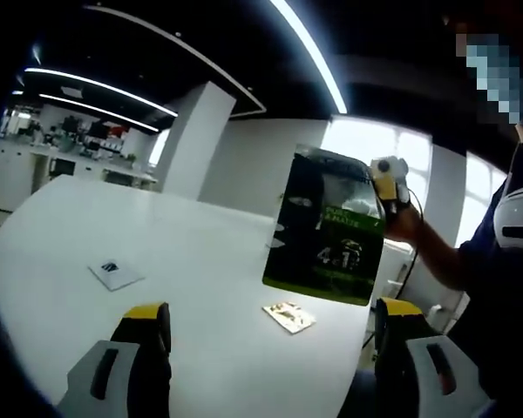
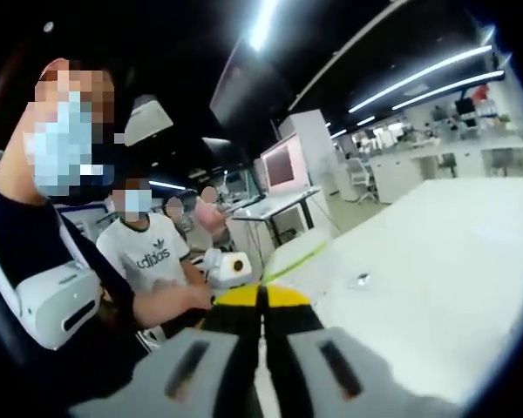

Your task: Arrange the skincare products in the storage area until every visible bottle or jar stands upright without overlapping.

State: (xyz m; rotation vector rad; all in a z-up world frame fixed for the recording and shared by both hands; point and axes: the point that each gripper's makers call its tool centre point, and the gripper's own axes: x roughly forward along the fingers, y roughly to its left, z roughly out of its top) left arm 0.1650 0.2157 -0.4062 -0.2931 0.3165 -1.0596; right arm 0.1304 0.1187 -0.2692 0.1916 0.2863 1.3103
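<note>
Left gripper [image 1: 270, 335], jaws apart, is hovering over the counter [image 1: 157, 235]; right gripper [image 1: 392, 178], jaws together, is gripping a green packet [image 1: 327, 231].

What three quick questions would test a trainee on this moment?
1. True or false: the left hand-held gripper is open and holds nothing.
2. What does the right hand-held gripper hold? A) a jar B) a green-and-black package C) nothing
3. How many small flat items lie on the white table in the left gripper view?

Key: 1 true. 2 B, its jaws are shut on the package's edge. 3 two: a card and a sachet.
</note>
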